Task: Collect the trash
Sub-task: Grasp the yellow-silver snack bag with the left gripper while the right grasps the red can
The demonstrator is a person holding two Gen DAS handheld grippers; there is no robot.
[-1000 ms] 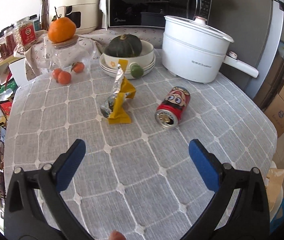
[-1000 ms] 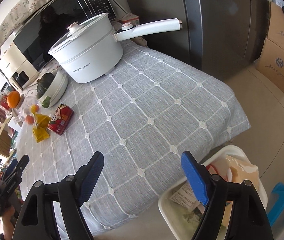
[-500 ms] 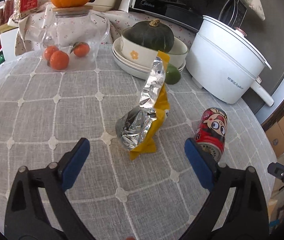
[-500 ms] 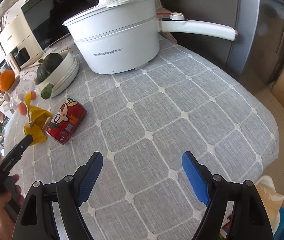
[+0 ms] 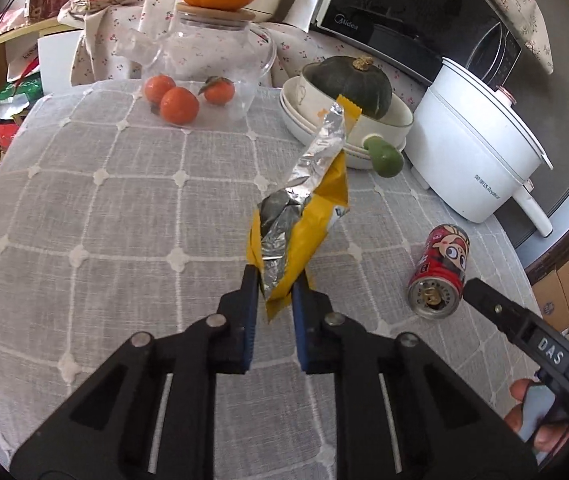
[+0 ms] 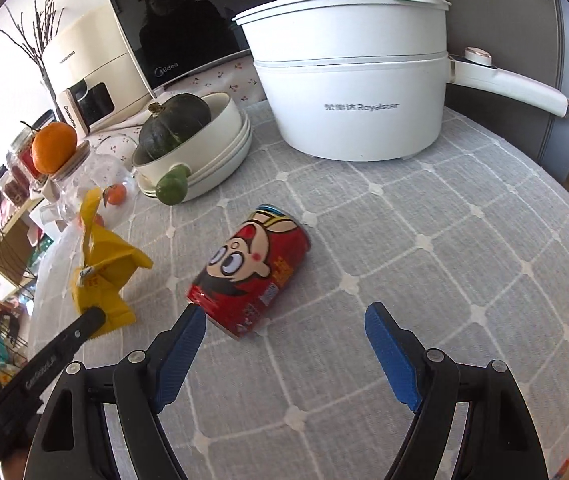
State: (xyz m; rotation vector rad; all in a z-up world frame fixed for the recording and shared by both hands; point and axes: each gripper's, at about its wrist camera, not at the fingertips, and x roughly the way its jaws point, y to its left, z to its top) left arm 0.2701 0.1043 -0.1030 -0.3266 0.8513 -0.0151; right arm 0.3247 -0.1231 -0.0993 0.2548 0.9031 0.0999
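My left gripper is shut on the lower end of a yellow snack wrapper with a silver foil inside, which stands up from the grey checked tablecloth. The wrapper also shows in the right wrist view, at the left. A red drink can with a cartoon face lies on its side just ahead of my right gripper, which is open and empty; the left fingertip is beside the can's near end. The can also shows in the left wrist view.
A white electric pot with a long handle stands at the back. Stacked bowls holding a dark green squash and a green fruit sit behind the can. A glass jar with small oranges stands far left.
My left gripper has moved forward and closed on the yellow wrapper. My right gripper has moved in over the table, close up to the red can, still open.
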